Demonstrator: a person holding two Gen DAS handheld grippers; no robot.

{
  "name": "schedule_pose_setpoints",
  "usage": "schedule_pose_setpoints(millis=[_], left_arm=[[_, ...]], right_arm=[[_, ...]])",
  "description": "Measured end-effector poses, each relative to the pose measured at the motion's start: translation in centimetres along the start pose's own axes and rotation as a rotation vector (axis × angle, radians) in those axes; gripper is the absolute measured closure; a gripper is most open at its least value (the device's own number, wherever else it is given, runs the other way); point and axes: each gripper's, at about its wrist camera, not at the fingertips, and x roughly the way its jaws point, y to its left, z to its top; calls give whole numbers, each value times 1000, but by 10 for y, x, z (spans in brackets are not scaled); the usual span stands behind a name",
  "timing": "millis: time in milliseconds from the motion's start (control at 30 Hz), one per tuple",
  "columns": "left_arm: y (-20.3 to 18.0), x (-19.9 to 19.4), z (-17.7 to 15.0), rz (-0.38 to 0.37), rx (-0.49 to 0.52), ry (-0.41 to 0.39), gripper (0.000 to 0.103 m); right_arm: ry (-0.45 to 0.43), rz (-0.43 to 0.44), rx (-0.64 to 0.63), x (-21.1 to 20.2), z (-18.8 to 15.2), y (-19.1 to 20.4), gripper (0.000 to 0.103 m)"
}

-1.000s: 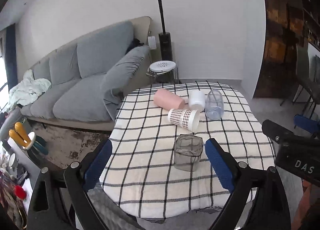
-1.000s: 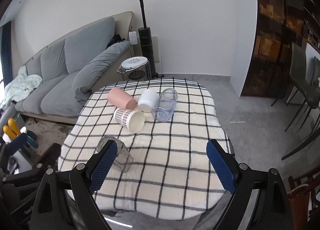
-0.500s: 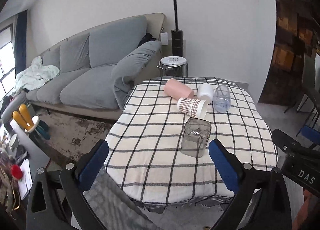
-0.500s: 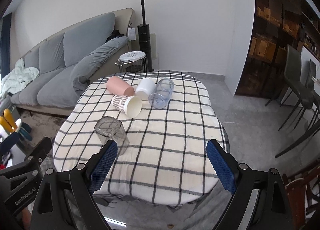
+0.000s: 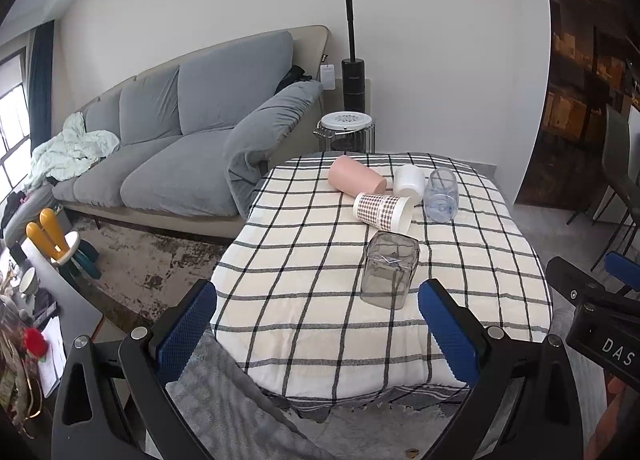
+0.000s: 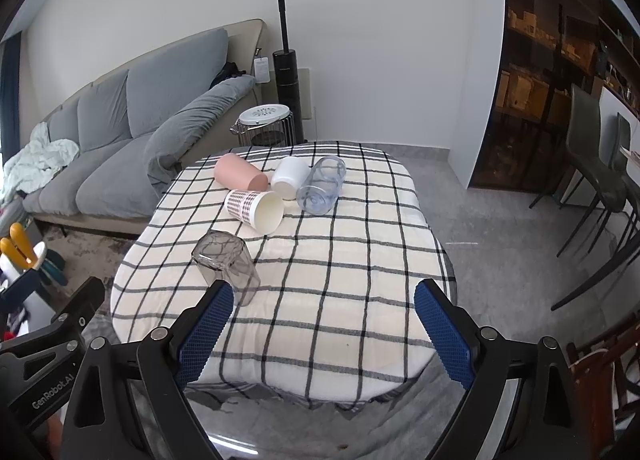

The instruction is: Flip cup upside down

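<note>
A grey see-through cup (image 5: 389, 270) stands upside down on the checked table (image 5: 304, 260), also in the right wrist view (image 6: 226, 266). Behind it lie on their sides a patterned paper cup (image 5: 383, 211) (image 6: 255, 210), a pink cup (image 5: 355, 180) (image 6: 239, 176), a white cup (image 5: 409, 181) (image 6: 290, 177) and a clear cup (image 5: 441, 195) (image 6: 321, 184). My left gripper (image 5: 318, 334) is open and empty, off the table's near edge. My right gripper (image 6: 324, 334) is open and empty, likewise back from the table.
A grey sofa (image 5: 180, 140) stands left of the table. A wire side table (image 5: 347, 132) and an upright vacuum (image 5: 352, 72) are behind it. Dining chairs (image 6: 596, 164) stand at right. A grey rug lies below the table's near edge (image 5: 240, 412).
Both grippers have drawn back and away from the table, so the table and cups look farther off. The cups have not moved.
</note>
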Motion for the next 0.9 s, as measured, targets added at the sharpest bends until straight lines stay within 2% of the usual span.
schedule_pose_setpoints(millis=[900], left_arm=[[-2, 1, -1, -8, -2, 16, 0]], right_arm=[[1, 2, 3, -1, -1, -2, 11]])
